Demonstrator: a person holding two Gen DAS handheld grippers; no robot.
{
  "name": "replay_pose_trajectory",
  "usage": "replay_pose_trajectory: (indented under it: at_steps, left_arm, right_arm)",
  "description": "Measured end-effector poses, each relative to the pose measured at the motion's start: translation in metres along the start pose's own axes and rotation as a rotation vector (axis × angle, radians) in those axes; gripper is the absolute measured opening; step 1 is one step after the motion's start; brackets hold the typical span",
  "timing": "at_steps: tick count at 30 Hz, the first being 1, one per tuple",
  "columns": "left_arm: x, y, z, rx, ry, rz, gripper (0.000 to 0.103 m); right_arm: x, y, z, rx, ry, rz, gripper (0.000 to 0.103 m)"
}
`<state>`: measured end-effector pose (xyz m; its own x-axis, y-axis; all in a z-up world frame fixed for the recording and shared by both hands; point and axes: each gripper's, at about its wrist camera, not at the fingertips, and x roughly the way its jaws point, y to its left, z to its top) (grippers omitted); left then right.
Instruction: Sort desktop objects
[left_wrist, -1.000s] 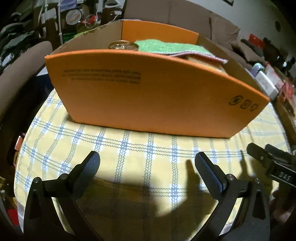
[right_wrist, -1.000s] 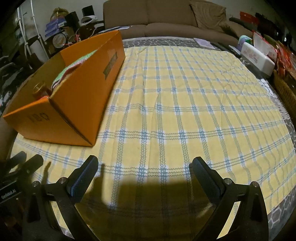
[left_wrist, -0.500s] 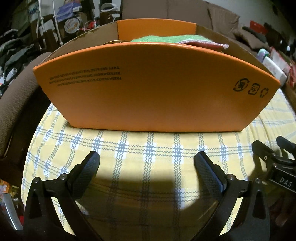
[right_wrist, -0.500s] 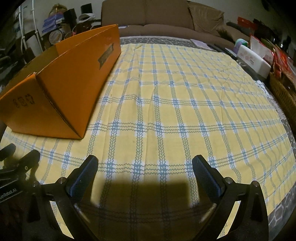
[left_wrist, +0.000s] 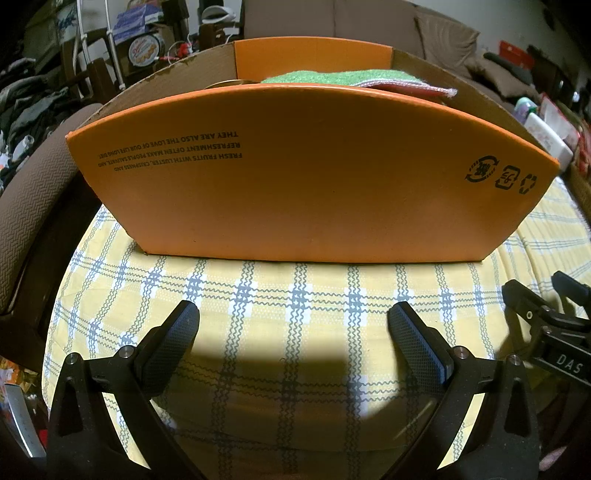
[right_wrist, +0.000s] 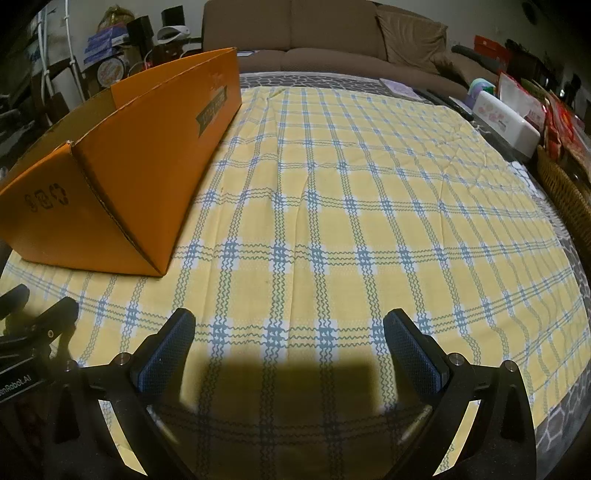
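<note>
An orange cardboard box (left_wrist: 310, 177) stands on the yellow checked tablecloth (left_wrist: 295, 310), straight ahead of my left gripper (left_wrist: 293, 326), which is open and empty, low over the cloth. Over the box's near wall a green cloth (left_wrist: 332, 77) on a pink one and the rim of a tin (left_wrist: 225, 83) show. In the right wrist view the box (right_wrist: 122, 173) is at the left. My right gripper (right_wrist: 290, 334) is open and empty over bare cloth (right_wrist: 369, 206). Each gripper's tip shows at the edge of the other's view.
A brown sofa (right_wrist: 332, 40) runs behind the table. A white box (right_wrist: 506, 122), red packets and a wicker basket (right_wrist: 565, 192) line the right edge. A brown chair back (left_wrist: 33, 206) stands left of the table. Cluttered shelves fill the back left.
Both grippers have dropped lower and drawn back a little; the box contents are now mostly hidden behind its near wall. Both stay open.
</note>
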<state>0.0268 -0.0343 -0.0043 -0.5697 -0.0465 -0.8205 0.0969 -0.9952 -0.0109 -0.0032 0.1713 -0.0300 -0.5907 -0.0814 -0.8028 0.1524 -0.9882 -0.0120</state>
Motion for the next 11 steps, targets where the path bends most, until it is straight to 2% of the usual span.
replay_pose_trajectory:
  at_steps: [11]
  left_arm:
    - [0.0015,0.0013,0.0024,0.004,0.0,0.007,0.103]
  right_arm:
    - [-0.0002,-0.0003,-0.0002,0.002,0.0,0.003,0.103]
